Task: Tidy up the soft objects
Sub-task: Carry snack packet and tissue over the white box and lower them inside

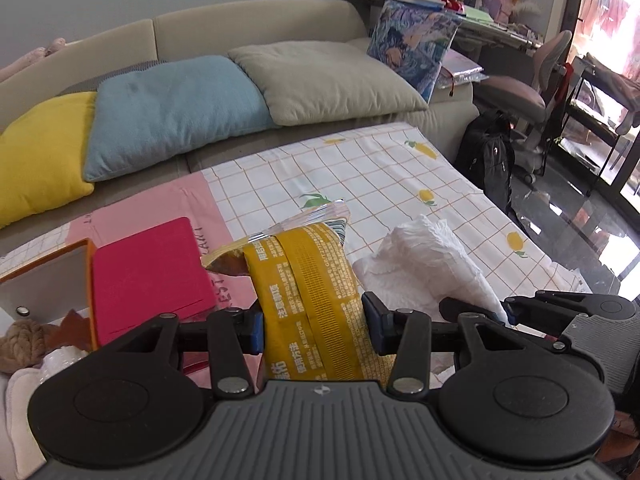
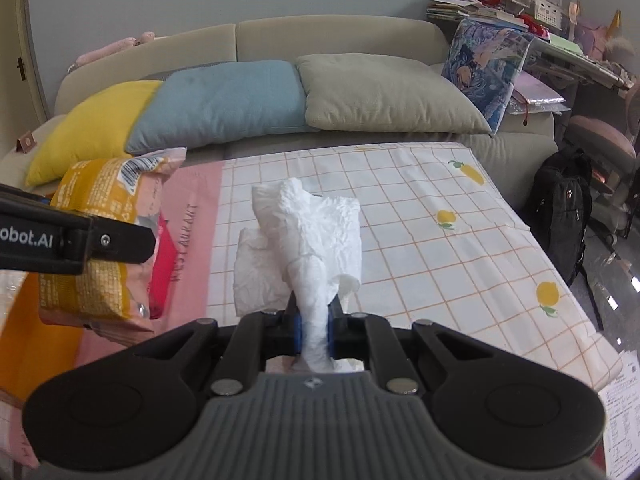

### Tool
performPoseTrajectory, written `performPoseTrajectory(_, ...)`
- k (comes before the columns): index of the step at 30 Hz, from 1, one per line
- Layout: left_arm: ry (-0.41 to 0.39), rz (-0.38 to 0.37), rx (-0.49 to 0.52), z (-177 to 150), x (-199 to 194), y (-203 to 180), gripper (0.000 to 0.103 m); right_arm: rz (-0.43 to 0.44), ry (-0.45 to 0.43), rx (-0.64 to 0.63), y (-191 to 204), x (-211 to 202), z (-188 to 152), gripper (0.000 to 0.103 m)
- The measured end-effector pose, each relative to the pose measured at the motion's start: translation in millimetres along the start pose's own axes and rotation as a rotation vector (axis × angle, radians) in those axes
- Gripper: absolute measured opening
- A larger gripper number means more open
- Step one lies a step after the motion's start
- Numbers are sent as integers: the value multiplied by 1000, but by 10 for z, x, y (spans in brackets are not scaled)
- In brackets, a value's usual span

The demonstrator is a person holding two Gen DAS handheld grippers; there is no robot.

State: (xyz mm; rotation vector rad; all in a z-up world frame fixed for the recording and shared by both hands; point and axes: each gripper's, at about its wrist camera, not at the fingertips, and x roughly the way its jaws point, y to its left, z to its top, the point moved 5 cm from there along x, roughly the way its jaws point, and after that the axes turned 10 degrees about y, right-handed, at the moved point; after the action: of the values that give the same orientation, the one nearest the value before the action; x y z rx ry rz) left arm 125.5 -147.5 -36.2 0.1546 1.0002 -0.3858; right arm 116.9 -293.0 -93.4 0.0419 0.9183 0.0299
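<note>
Ahead of you lies the bed with its white checked sheet printed with yellow fruit (image 2: 420, 216), and a pink printed panel (image 1: 160, 208) at its left. Against the beige headboard lean three pillows: yellow (image 1: 36, 152), blue (image 1: 172, 112) and grey-green (image 1: 328, 80). A magenta flat lid (image 1: 148, 276) stands beside an orange-edged open box (image 1: 48, 276) at your left. Your left gripper (image 1: 312, 326) is clamped on the yellow printed plastic soft pack (image 1: 308, 280), held upright above the sheet. Your right gripper (image 2: 314, 330) is pinched tight on the crumpled white tissue bundle (image 2: 316, 232), whose loose end rests on the checked sheet just beside the pack.
</note>
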Motion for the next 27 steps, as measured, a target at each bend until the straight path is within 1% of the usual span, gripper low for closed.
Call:
performPoseTrajectory(5,-32,10,-27,-255,-249,157,53,33,5,-42,229,-230,-125,9)
performPoseTrajectory(8,-46,15,-67,-421,-376,310,53,69,21,-69,386,-306,-178,9)
performPoseTrajectory(12,-50,23,-116,-629,-488,520,53,84,41,-128,625,-382,-229,9)
performPoseTrajectory(16,-60,25,-178,-802,-584,758,53,126,70,-159,851,-451,-285,9)
performPoseTrajectory(21,-103,36,-244,-922,-733,1027,53,161,66,-212,1150,-574,-282,9)
performPoseTrajectory(27,-152,69,-301,-936,-863,1356,53,217,41,-261,1521,-680,-145,9)
